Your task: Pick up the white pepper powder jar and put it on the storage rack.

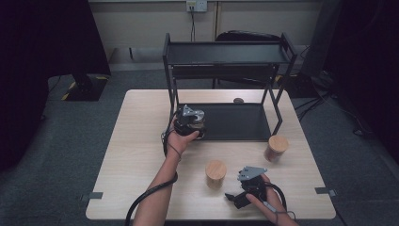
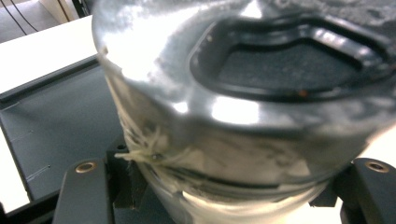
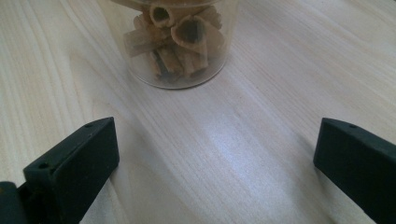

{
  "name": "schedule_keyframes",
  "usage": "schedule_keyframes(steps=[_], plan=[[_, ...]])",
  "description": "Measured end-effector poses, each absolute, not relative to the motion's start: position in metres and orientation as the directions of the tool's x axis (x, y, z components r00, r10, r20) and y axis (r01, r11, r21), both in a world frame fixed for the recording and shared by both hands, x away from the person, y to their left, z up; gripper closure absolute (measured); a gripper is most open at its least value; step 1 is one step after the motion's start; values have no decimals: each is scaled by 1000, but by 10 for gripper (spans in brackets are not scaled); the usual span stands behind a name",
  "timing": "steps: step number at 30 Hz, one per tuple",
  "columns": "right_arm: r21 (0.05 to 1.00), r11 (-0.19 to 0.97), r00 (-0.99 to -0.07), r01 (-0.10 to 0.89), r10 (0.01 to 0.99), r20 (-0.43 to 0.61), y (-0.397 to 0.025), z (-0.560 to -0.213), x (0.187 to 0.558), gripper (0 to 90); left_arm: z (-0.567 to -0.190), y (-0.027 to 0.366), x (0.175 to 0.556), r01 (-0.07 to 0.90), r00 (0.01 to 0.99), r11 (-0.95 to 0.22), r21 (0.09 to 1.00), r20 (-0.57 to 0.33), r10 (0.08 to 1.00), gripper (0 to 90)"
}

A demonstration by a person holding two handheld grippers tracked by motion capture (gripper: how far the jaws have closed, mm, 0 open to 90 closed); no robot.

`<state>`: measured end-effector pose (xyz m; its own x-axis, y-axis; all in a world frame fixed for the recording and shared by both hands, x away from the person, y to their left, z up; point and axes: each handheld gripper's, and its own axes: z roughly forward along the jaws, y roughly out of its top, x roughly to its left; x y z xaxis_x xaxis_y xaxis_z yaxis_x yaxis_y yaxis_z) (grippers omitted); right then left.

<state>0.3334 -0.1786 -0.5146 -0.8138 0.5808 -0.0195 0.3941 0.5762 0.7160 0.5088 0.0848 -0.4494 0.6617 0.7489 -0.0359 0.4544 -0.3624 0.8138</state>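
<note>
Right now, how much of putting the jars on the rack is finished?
No jar stands free on the rack's lower shelf yet. The left tool grips a metal-lidded jar at the shelf's left end. Two wooden-lidded jars wait on the table; the right tool is open, facing one.

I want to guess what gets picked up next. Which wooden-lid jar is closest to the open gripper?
The middle jar, just left of the right gripper. The other jar stands farther back, by the rack.

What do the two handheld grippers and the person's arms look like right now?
Both the left gripper and right gripper are black, each topped by a grey three-cornered plate and trailing a black cable. Jaws are flat black blocks with small screw holes. Forearms are bare, no sleeves.
</note>
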Motion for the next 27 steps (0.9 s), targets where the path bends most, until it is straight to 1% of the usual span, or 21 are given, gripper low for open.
schedule_keyframes(steps=[27], plan=[[716,576,-814,394,581,-19,-179,-515,333,0,-459,76,531,482,607,-356,800,-12,795,309]])
